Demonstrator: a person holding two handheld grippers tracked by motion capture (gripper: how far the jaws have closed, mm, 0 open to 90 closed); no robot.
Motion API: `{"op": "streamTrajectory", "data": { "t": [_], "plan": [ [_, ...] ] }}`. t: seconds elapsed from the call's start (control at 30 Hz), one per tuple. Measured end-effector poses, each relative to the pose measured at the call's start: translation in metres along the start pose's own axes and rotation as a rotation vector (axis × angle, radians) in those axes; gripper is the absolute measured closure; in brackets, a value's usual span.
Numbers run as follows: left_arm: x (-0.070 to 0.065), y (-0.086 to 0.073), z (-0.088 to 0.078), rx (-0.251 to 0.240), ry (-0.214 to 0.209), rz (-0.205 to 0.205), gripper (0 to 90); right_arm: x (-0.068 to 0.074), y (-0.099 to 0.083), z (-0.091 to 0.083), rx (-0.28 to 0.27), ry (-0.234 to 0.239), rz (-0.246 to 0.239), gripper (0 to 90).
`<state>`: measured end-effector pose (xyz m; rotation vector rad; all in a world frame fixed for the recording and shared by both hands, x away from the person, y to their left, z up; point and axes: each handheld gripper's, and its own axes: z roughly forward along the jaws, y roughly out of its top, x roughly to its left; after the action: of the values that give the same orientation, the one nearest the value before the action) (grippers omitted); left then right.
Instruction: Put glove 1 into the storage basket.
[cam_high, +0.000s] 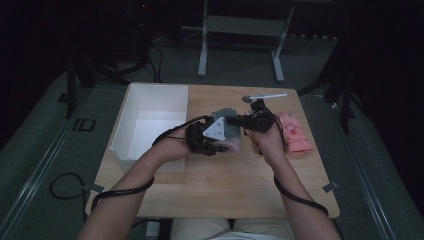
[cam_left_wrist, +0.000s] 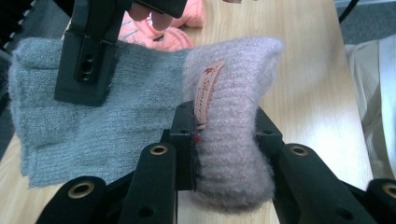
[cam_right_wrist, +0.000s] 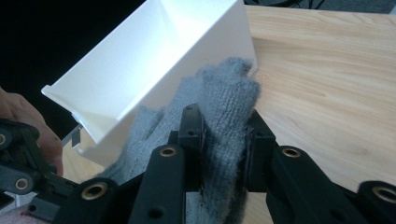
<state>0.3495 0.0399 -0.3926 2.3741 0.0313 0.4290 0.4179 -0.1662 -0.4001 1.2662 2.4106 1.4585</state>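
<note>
A grey and pink knitted glove hangs stretched between two hand-held grippers, above the wooden table and just right of a white box. The left gripper pinches the pink cuff; the right gripper pinches the grey finger end. The glove's long axis runs from one gripper to the other. The left gripper is nearer the box. Another pink garment lies farther right of the box.

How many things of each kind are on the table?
Knitted items: 2 — grey-and-pink knitted glove, held up; orange-pink knitted piece
White open boxes: 1
Silver spoon-like tools: 1
Total: 4
</note>
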Motion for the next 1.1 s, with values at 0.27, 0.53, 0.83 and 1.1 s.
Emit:
{"op": "streamTrajectory", "data": {
  "t": [0.27, 0.53, 0.83, 1.1],
  "plan": [
    [0.012, -0.002, -0.028, 0.048, 0.042, 0.024, 68.9, 0.02, 0.026, 0.012, -0.008, 0.006, -0.051, 73.9],
    [0.018, -0.018, -0.051, 0.066, 0.084, 0.026, 68.8, 0.04, 0.046, 0.032, -0.009, 0.026, -0.075, 74.0],
    [0.018, -0.04, -0.067, 0.094, 0.106, 0.0, 68.7, 0.058, 0.053, 0.058, 0.007, 0.046, -0.082, 74.0],
    [0.02, -0.069, -0.088, 0.132, 0.107, -0.039, 68.7, 0.084, 0.058, 0.098, 0.034, 0.078, -0.091, 73.9]
  ]
}}
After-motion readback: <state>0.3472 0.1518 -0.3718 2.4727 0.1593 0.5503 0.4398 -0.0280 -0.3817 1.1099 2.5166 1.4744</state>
